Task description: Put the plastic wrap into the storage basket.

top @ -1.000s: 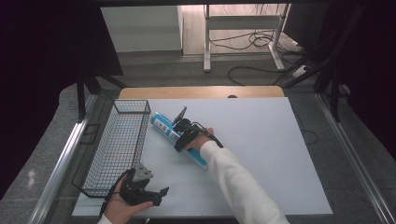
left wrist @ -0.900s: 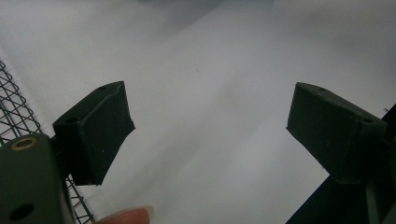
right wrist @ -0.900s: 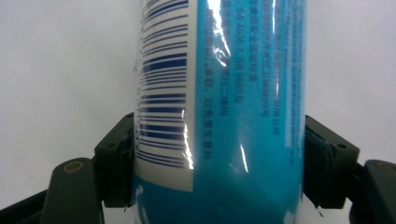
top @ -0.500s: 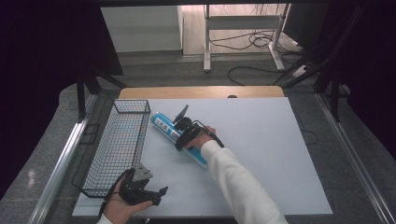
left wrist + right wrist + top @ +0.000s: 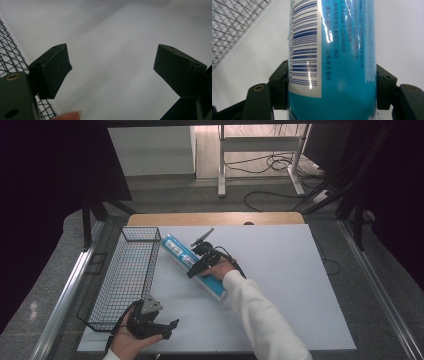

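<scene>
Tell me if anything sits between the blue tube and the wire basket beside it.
Nothing visible does. The right gripper is clamped on the blue tube, which lies on bare white table right beside the wire basket; the basket's near wall is the one thing to lift over.

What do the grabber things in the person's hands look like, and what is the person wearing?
Each hand-held gripper is black with two chunky, blocky jaws. The left hand-held gripper carries a grey three-cornered plate on top and a black cable looping beside the hand. The right hand-held gripper has a dark plate sticking up and a black cable too. The right arm wears a long white sleeve.
</scene>
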`<act>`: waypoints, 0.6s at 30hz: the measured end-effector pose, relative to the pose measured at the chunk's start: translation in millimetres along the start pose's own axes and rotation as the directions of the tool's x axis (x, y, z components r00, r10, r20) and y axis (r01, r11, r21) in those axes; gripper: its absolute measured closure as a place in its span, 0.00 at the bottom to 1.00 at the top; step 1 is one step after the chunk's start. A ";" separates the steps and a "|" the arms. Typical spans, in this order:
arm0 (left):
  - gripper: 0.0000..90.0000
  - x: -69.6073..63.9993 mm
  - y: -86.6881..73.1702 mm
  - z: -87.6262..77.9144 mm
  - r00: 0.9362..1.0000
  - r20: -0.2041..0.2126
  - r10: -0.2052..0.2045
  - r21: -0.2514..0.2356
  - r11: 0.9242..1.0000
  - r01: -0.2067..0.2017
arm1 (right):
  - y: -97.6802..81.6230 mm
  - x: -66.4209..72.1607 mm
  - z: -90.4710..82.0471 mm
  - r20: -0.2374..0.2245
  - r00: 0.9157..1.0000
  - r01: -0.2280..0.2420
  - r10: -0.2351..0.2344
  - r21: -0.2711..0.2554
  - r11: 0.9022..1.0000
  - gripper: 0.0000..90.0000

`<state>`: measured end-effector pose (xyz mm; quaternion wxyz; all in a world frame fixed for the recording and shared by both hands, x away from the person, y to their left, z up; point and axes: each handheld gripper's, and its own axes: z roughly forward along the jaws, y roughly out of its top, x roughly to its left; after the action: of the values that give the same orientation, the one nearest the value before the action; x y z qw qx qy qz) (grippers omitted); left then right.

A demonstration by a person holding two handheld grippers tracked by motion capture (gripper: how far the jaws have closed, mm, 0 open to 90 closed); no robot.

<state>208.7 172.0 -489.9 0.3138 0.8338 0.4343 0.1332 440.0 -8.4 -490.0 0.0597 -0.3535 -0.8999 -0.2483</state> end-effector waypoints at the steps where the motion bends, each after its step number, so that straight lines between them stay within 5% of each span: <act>1: 0.15 0.2 -0.1 0.2 1.000 0.000 -0.002 0.000 1.000 0.002 | -1.2 -0.2 -2.6 -0.008 1.000 -0.004 0.004 -0.013 1.000 0.35; 9: 0.15 -0.6 0.6 1.0 1.000 0.004 -0.018 -0.005 1.000 0.018 | -24.9 0.3 -40.8 -0.094 0.995 -0.046 0.034 -0.131 0.990 0.35; 14: 0.15 -0.2 1.5 1.1 1.000 0.002 -0.023 -0.009 1.000 0.023 | -43.8 1.2 -61.6 -0.105 0.994 -0.059 0.040 -0.180 0.982 0.35; 18: 0.14 2.0 2.6 1.0 0.999 -0.001 -0.040 -0.014 0.999 0.040 | -66.9 1.2 -83.2 -0.142 0.988 -0.097 0.064 -0.242 0.965 0.35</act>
<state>212.1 172.1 -489.2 0.3218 0.8226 0.4503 0.1305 389.0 -90.3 -444.3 0.0848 -0.3771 -0.8407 -0.3791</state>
